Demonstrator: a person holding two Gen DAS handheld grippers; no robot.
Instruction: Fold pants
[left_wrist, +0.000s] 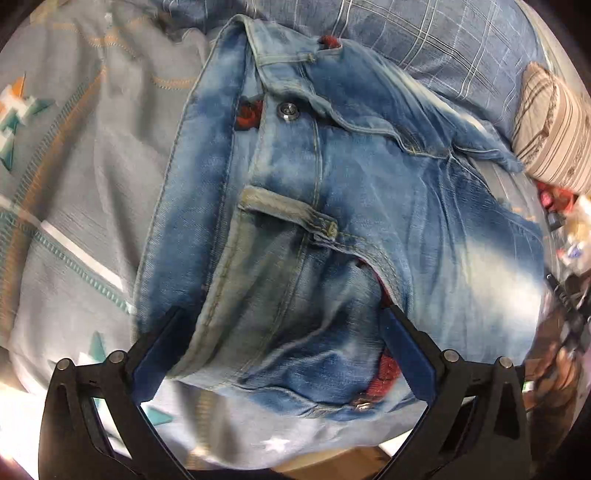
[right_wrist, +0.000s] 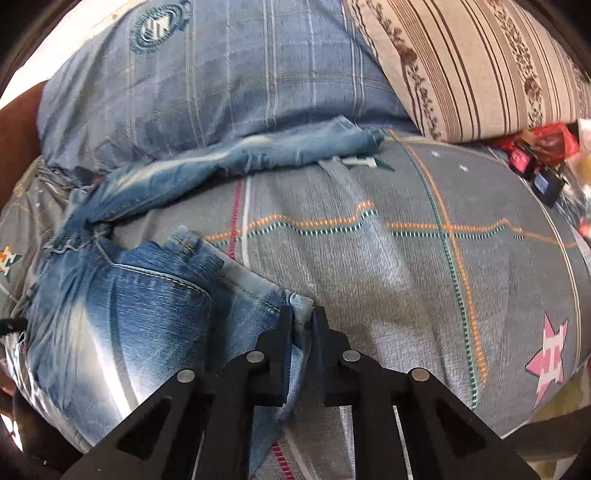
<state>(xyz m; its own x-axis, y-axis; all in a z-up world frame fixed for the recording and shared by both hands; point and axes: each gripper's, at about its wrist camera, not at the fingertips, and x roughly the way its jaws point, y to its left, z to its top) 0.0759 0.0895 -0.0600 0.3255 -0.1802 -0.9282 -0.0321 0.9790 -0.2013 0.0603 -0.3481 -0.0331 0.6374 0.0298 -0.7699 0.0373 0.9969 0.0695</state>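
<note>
Faded blue jeans (left_wrist: 332, 206) lie on a grey patterned bedspread (left_wrist: 74, 184). In the left wrist view the waistband, metal button (left_wrist: 286, 109) and front pocket face me. My left gripper (left_wrist: 284, 325) is open, its blue-padded fingers (left_wrist: 159, 354) spread either side of the waist end of the jeans. In the right wrist view the jeans (right_wrist: 122, 302) lie at left, one leg (right_wrist: 258, 151) stretching back toward the pillows. My right gripper (right_wrist: 303, 317) is shut on a denim edge of the jeans.
A blue checked pillow (right_wrist: 221, 74) and a striped floral pillow (right_wrist: 480, 66) lie at the head of the bed. Red and dark small items (right_wrist: 535, 155) clutter the far right edge. The bedspread (right_wrist: 406, 258) stretches to the right.
</note>
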